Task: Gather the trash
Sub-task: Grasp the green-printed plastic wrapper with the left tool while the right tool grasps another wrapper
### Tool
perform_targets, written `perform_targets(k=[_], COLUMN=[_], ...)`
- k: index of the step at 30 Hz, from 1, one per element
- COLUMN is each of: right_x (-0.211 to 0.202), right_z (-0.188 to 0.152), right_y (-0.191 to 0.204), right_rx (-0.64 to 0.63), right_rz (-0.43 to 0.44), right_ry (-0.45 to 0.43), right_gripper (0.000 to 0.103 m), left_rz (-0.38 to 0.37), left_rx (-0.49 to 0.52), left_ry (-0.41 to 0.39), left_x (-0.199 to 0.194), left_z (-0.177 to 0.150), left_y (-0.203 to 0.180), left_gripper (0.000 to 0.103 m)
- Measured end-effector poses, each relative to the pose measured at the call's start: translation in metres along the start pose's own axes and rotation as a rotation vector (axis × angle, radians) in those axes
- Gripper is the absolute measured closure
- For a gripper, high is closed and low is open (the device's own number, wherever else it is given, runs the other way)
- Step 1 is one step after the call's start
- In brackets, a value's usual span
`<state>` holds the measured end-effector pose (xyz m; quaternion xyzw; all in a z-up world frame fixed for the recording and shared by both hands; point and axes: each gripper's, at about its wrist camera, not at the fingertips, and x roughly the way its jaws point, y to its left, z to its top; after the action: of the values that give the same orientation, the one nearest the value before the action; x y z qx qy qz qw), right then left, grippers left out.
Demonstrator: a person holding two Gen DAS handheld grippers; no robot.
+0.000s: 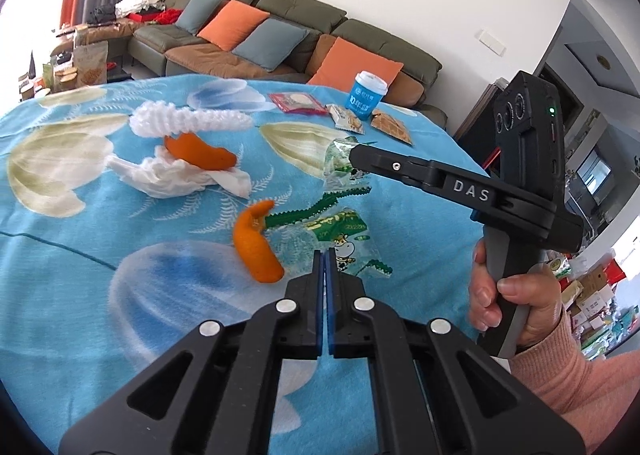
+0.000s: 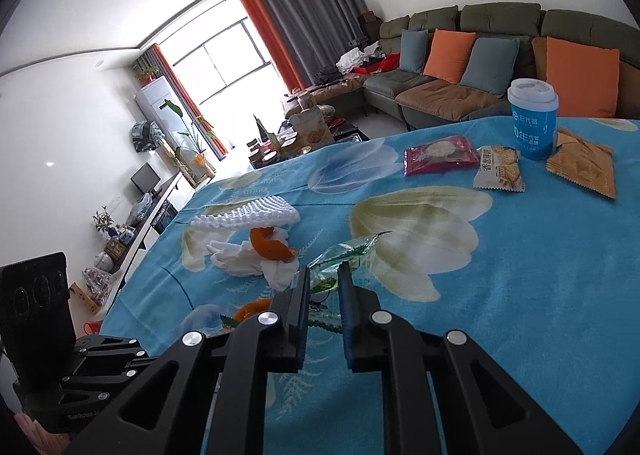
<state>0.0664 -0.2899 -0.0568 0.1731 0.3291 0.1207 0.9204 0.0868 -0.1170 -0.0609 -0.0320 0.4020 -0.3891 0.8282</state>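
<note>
the left gripper (image 1: 325,255) sits low over the near part of the desk (image 1: 120,247), which is covered in a blue cloth with pale flowers. its jaws are together with nothing between them. just beyond its tips lies a clear wrapper with green print and a cartoon cow (image 1: 344,243), flat on the cloth, with an orange peel (image 1: 256,251) touching its left side.

the right gripper (image 2: 325,275) is clamped on a second clear green-printed wrapper (image 2: 348,255); the crumpled film sticks out past the tips and appears lifted off the cloth. in the left wrist view the same gripper comes in from the right, held by a hand (image 1: 516,295) in a pink sleeve (image 1: 576,387), with the wrapper at its tip.

farther left lies a crumpled white tissue (image 1: 176,175) with another orange peel (image 1: 200,153) resting on it, and a white foam net (image 1: 180,121) just behind that peel.

at the far right of the desk stand a blue cup with a white lid (image 2: 534,119), and beside it 3 snack packets: a red one (image 2: 440,159), a cracker packet (image 2: 498,169) and an orange-brown one (image 2: 584,167). a green sofa with orange and blue cushions (image 2: 480,55) stands beyond the desk.
</note>
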Motion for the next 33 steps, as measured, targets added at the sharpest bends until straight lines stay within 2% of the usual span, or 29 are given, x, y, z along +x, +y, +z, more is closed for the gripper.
perform_targets(k=[10, 18, 33], right_x=[-0.003, 0.011, 0.052], right_z=[0.003, 0.000, -0.009], right_y=[0.038, 0.071, 0.141], right_rx=[-0.070, -0.114, -0.199], right_rz=[0.064, 0.131, 0.278], right_ry=[-0.014, 0.002, 0.076], right_gripper=[0.091, 0.091, 0.091], left_rz=[0.018, 0.085, 0.262], left_rx=[-0.015, -0.056, -0.160], left_ry=[-0.057, -0.085, -0.119], left_x=[-0.044, -0.076, -0.127], left_z=[-0.008, -0.024, -0.057], left_y=[0.017, 0.039, 0.084], left_gripper=[0.102, 0.102, 0.102])
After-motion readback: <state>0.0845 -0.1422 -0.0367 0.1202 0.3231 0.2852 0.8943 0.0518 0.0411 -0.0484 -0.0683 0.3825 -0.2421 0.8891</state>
